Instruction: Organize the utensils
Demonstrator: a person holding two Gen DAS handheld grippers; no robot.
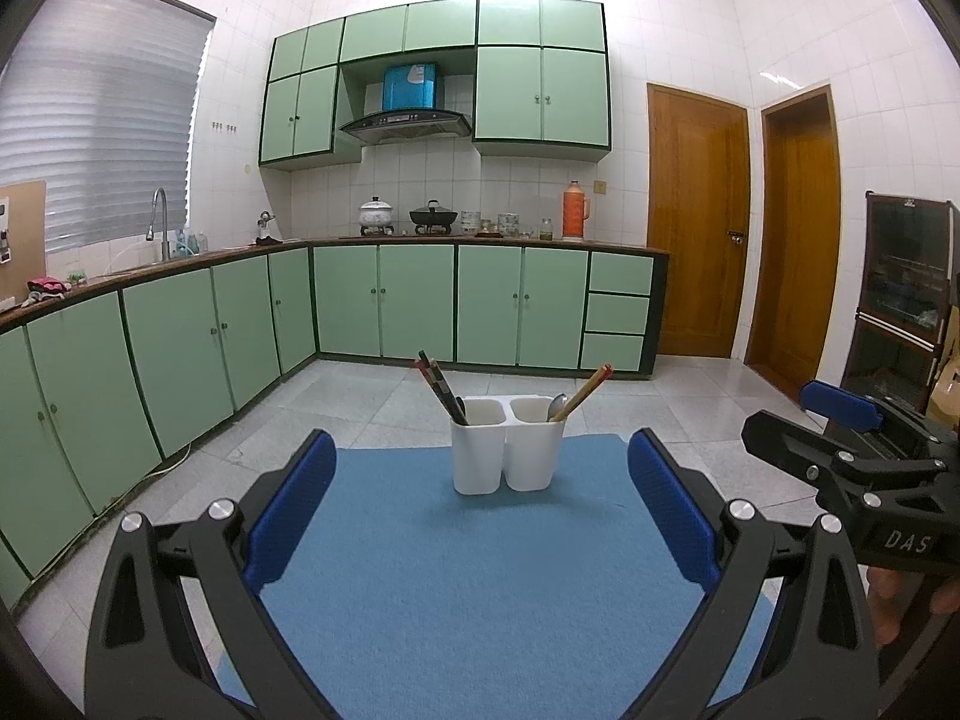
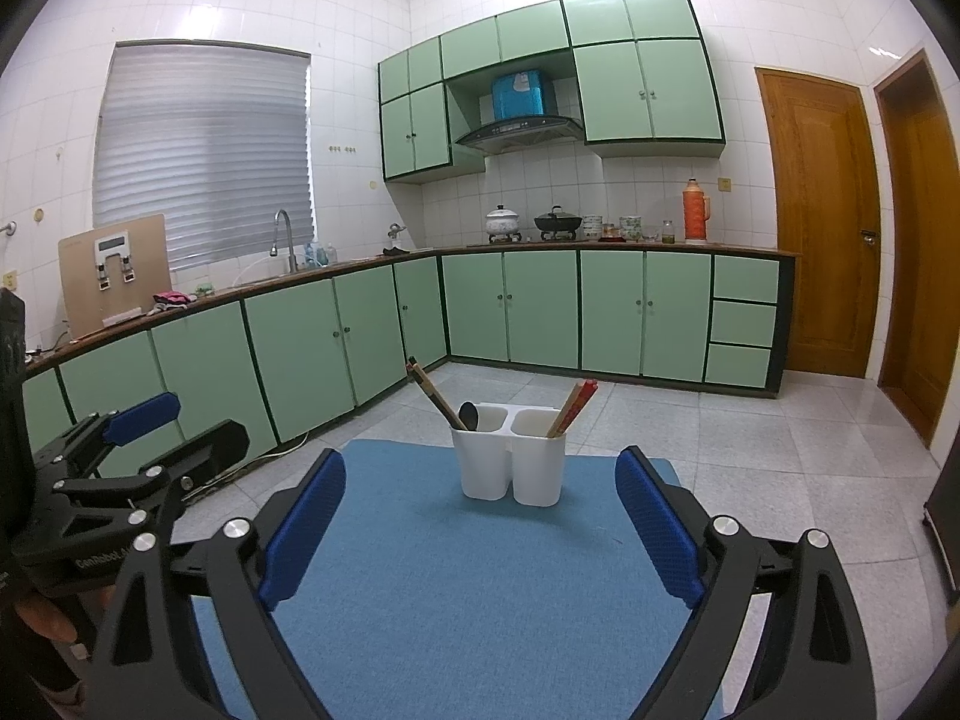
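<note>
A white two-compartment utensil holder (image 1: pixel 507 450) (image 2: pixel 513 462) stands at the far end of a blue mat (image 1: pixel 480 570) (image 2: pixel 480 570). Its left cup holds dark chopsticks (image 1: pixel 441 387) (image 2: pixel 429 390) and a dark spoon (image 2: pixel 468 415). Its right cup holds a metal spoon (image 1: pixel 557 405) and reddish-brown chopsticks (image 1: pixel 591 387) (image 2: pixel 576 405). My left gripper (image 1: pixel 480 480) is open and empty, short of the holder. My right gripper (image 2: pixel 480 492) is open and empty too, also short of it. Each gripper shows at the edge of the other's view.
The mat lies on a small surface above a grey tiled floor (image 1: pixel 372 408). Green base cabinets (image 1: pixel 384 300) with a worktop run along the left and back walls. Two wooden doors (image 1: pixel 696 228) stand at the right, and a dark glass-fronted cabinet (image 1: pixel 900 300) at the far right.
</note>
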